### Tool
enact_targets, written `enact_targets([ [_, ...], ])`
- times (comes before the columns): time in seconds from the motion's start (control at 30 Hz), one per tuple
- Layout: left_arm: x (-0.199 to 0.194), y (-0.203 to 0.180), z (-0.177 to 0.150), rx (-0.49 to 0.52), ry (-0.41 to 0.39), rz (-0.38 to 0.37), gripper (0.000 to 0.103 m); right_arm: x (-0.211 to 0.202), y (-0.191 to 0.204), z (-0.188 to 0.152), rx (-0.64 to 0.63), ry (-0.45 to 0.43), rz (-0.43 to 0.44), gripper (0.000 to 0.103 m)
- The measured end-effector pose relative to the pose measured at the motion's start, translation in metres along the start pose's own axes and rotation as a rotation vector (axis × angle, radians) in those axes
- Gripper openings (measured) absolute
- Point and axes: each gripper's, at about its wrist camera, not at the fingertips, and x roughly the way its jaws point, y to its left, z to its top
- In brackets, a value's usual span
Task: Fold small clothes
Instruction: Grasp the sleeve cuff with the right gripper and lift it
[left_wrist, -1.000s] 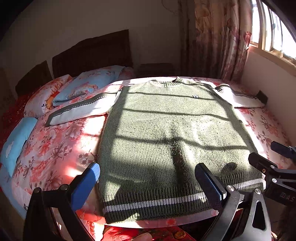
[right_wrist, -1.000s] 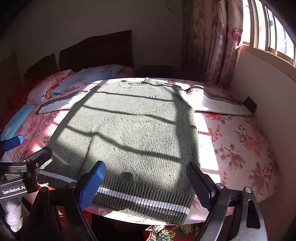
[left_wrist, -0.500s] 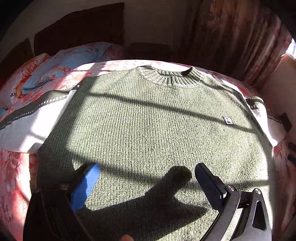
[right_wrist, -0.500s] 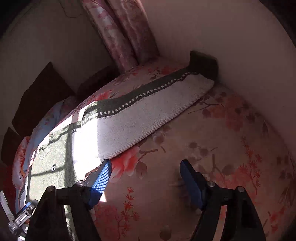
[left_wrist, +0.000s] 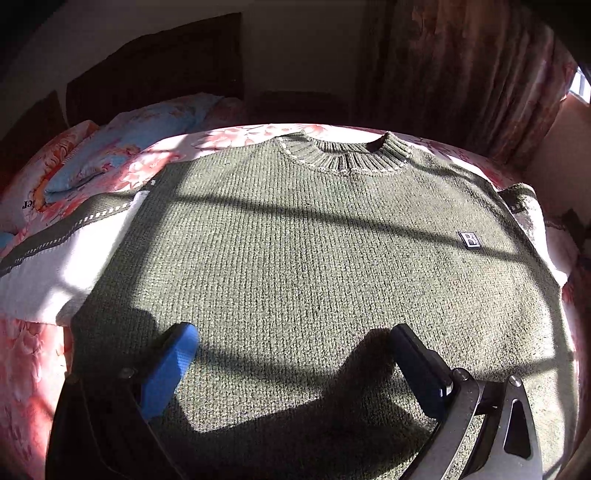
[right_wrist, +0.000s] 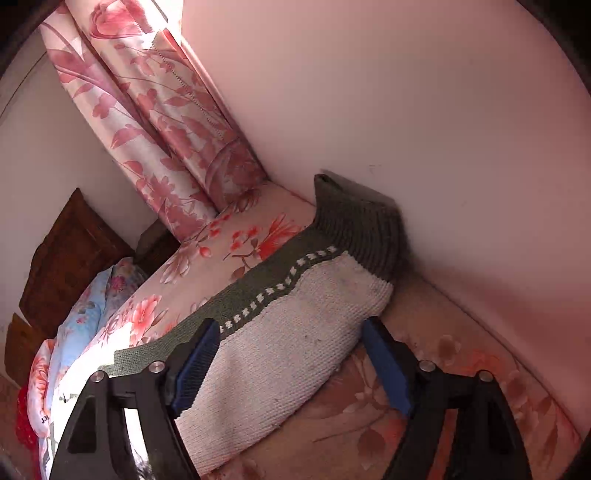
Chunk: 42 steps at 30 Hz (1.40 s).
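Knitted green sweater (left_wrist: 314, 258) is laid flat on the bed (right_wrist: 229, 254), soft, floppy and fairly thick, so its white sleeve (right_wrist: 295, 339), now straddled unpinched by the just-reopened right tool (right_wrist: 288, 369), is best gripped near the ribbed cuff (right_wrist: 358, 229); left tool (left_wrist: 291, 362) is held apart over the chest.

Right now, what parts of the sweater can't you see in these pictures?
- Bottom hem: left wrist view, cut off by the lower edge and covered by the left gripper over the sweater.
- Left sleeve's cuff: left wrist view, runs off the left edge.
- Sweater body: right wrist view, only the right sleeve shows; the right gripper covers part of it.
- Chest badge: too small to read.
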Motion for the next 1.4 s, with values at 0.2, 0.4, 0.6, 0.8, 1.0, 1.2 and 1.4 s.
enact_targets([
  [0.2, 0.001, -0.001, 0.001, -0.001, -0.001, -0.003, 0.103, 0.006, 0.02, -0.005, -0.104, 0.031, -0.183, 0.018],
  [0.4, 0.001, -0.001, 0.001, 0.0, -0.003, -0.002, 0.103, -0.02, 0.014, -0.013, -0.103, -0.087, -0.069, 0.006],
  [0.6, 0.001, -0.001, 0.001, -0.002, -0.004, -0.005, 0.103, -0.074, 0.085, -0.041, -0.331, -0.249, 0.115, 0.006],
  [0.8, 0.001, -0.001, 0.001, -0.003, -0.005, -0.007, 0.103, -0.11, 0.236, -0.128, -0.857, -0.12, 0.417, 0.009],
  [1.0, 0.001, 0.0, -0.001, -0.004, -0.007, -0.015, 0.103, -0.105, 0.254, -0.183, -0.932, 0.071, 0.493, 0.036],
  [1.2, 0.001, 0.001, 0.001, -0.01, 0.024, -0.025, 0.103, -0.095, 0.211, -0.198, -0.868, 0.179, 0.353, 0.036],
  [1.4, -0.02, -0.03, 0.041, 0.005, -0.03, -0.173, 0.103, -0.088, 0.183, -0.216, -0.809, 0.223, 0.329, 0.037],
])
